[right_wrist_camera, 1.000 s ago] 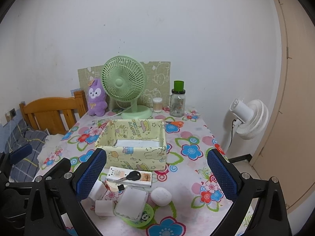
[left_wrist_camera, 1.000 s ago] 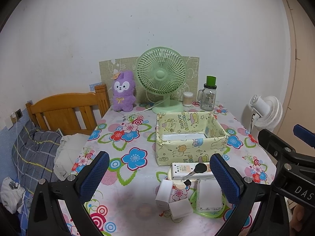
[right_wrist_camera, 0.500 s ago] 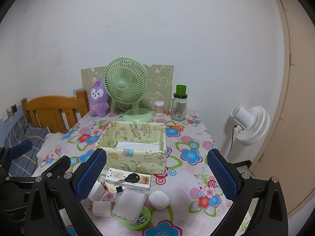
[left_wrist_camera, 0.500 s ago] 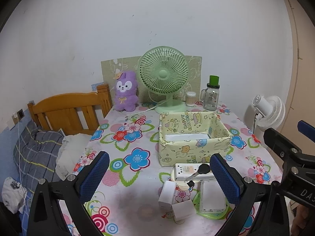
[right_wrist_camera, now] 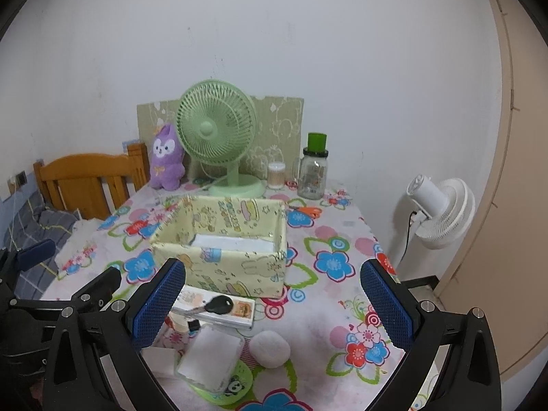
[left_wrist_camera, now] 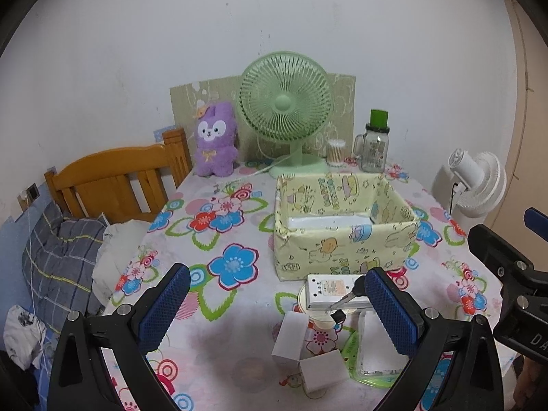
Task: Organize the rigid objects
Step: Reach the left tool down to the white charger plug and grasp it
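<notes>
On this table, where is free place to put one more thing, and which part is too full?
Free: the floral cloth left of the yellow storage box, toward the wooden headboard, and the cloth right of the box. Crowded: the near edge before the box, with the key, white boxes and green plate; also the back row around the green fan.
</notes>
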Action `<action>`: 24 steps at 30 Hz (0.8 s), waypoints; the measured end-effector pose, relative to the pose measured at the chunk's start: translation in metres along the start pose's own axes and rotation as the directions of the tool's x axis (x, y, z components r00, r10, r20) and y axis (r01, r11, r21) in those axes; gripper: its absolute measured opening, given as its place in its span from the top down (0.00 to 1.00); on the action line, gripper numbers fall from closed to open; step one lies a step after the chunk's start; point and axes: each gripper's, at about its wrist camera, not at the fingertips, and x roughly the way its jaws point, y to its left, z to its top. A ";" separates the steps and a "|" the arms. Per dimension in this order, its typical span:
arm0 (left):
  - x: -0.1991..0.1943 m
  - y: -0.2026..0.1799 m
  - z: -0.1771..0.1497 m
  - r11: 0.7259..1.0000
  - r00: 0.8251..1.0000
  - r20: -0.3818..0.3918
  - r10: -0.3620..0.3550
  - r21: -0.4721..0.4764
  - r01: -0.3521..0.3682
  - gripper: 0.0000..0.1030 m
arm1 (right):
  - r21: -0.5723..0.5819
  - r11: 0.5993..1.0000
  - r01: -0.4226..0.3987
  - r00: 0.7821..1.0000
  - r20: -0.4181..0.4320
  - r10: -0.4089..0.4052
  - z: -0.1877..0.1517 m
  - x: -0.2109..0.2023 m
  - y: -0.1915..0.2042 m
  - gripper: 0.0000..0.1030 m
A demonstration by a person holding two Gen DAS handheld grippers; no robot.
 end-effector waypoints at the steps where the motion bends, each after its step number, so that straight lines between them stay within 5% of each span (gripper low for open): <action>1: 0.005 -0.001 -0.002 1.000 1.000 -0.010 0.000 0.002 0.000 0.00 | -0.003 1.000 0.002 1.000 -0.007 -0.002 -0.002 0.004 0.000 0.00; 24: 0.090 -0.003 -0.042 1.000 0.973 -0.229 0.022 0.006 -0.021 0.00 | 0.029 0.998 -0.054 0.975 -0.213 0.059 -0.045 0.091 0.005 0.00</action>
